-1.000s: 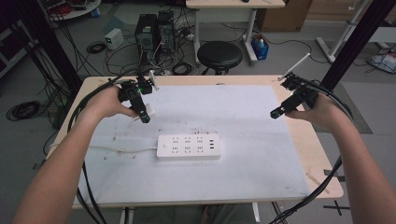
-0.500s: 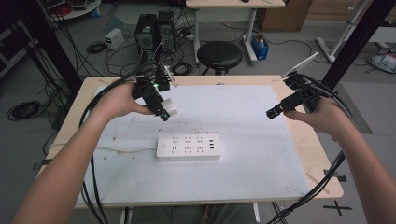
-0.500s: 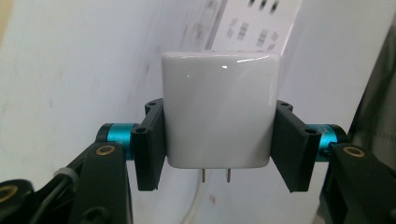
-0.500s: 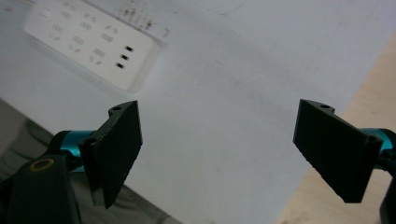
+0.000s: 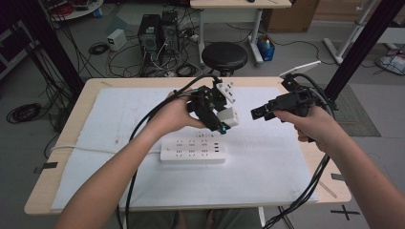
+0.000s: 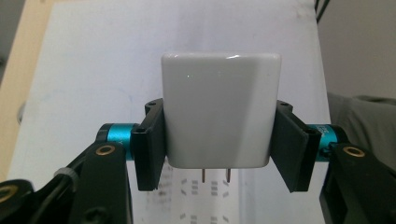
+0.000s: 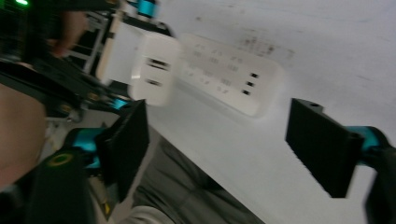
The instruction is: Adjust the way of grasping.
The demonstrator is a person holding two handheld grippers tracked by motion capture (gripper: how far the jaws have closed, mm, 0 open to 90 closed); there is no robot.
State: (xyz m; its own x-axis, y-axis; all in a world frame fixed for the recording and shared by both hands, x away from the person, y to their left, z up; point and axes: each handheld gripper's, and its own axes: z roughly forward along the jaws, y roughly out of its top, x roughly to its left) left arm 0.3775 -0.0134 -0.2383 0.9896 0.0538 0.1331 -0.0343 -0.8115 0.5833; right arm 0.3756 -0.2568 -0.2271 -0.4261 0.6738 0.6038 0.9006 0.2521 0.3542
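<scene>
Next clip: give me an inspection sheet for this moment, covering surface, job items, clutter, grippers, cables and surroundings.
Surface: wooden table covered by a white sheet with faint marks.
Job's things: white power strip lying flat on the sheet; white charger block held above it, two prongs pointing down toward the strip.
Clutter: nothing seen on the table.
Grippers: left gripper shut on the charger's sides; right gripper open, holding nothing, aimed at the charger.
Cables: black cables trail from both grippers off the table's near edge; the strip's white cord runs left.
Surroundings: black stool, computer towers and loose floor cables behind the table.
</scene>
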